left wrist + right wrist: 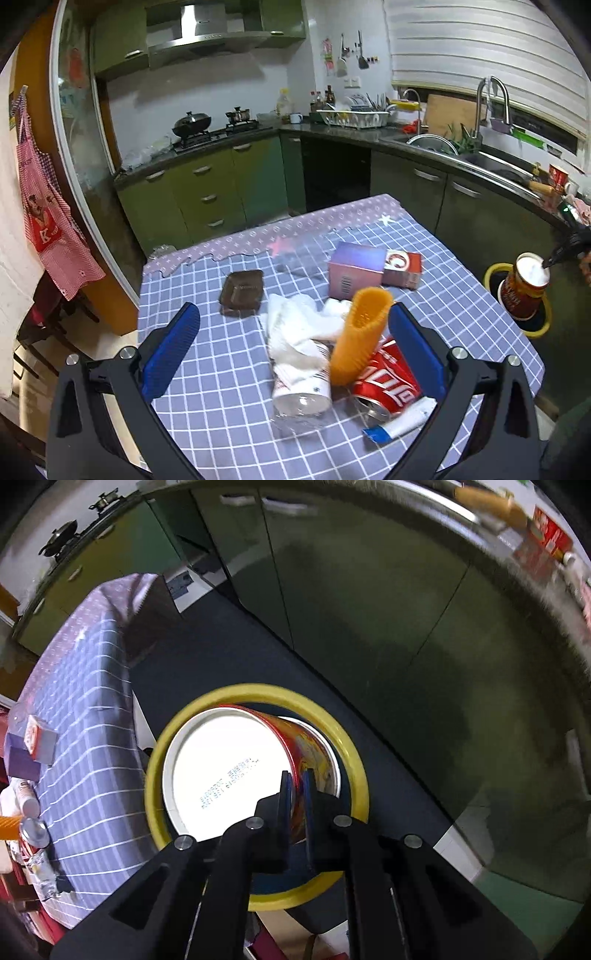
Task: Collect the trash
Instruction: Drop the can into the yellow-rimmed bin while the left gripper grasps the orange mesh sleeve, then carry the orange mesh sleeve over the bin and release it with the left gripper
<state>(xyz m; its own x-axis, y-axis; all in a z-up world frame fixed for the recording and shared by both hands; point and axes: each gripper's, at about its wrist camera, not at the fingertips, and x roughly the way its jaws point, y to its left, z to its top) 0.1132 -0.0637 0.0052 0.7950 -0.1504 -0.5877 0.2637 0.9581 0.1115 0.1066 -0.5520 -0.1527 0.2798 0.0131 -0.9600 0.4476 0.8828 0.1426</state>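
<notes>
Yellow-rimmed bin [354, 753], centre of the right wrist view: my right gripper [297, 805] is pinched on the wall of a red instant-noodle cup [229, 771], base up, over the opening. Not released. Blue date code on the base, unreadable. My left gripper [291, 350] hangs wide open, empty, over the checked tablecloth [461, 302]. Remaining, lower centre: crushed Coca-Cola can [388, 384], orange ribbed sleeve [360, 336], plastic bottle [303, 391], tissues [295, 328], tube [399, 424], cartons [369, 267].
</notes>
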